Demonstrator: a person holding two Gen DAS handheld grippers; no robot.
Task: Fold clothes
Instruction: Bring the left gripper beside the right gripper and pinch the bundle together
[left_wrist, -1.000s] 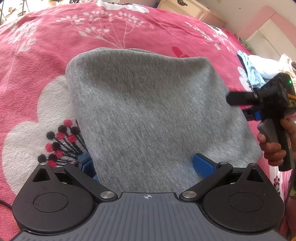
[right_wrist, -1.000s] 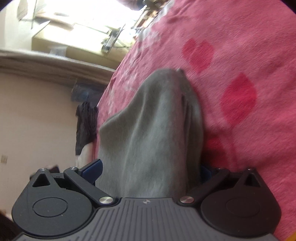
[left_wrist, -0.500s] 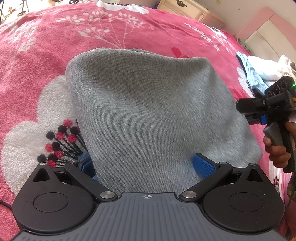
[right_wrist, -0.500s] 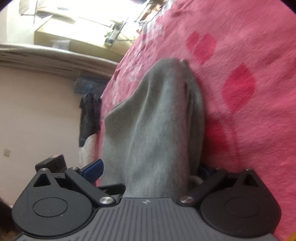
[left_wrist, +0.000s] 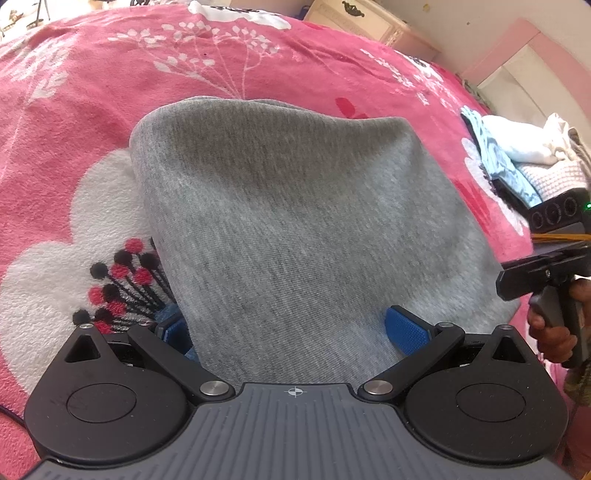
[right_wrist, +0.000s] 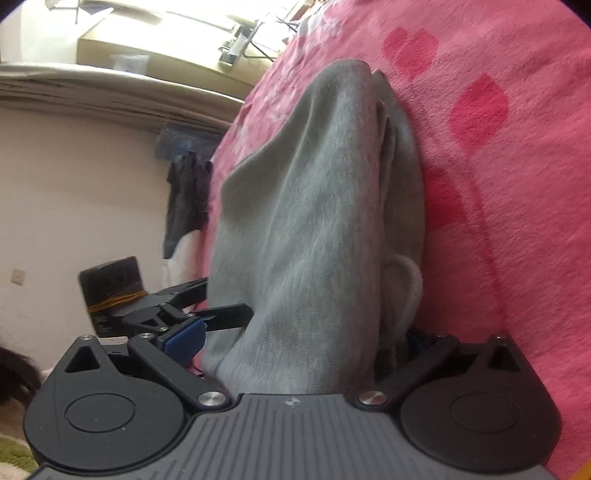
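Observation:
A folded grey garment (left_wrist: 295, 221) lies on the pink flowered blanket (left_wrist: 110, 92). My left gripper (left_wrist: 290, 330) is open at its near edge: the left blue pad (left_wrist: 173, 332) sits under the cloth, the right pad (left_wrist: 404, 328) on top. My right gripper (left_wrist: 511, 282), held in a hand (left_wrist: 554, 339), hovers just off the garment's right corner. In the right wrist view the right gripper (right_wrist: 301, 338) is rolled sideways and open, with the grey garment (right_wrist: 314, 221) running between its fingers and hiding the right pad. The left gripper (right_wrist: 221, 314) shows at the left.
A pile of white and light-blue clothes (left_wrist: 517, 155) lies at the bed's far right. A cream cabinet (left_wrist: 354, 18) stands beyond the bed. A dark garment (right_wrist: 184, 199) hangs over the bed's edge by a wall. Bare blanket (right_wrist: 517, 184) surrounds the garment.
The right gripper has drawn away from the garment's right side, moving right and nearer. The left gripper has come into the right wrist view. The left gripper has stayed put.

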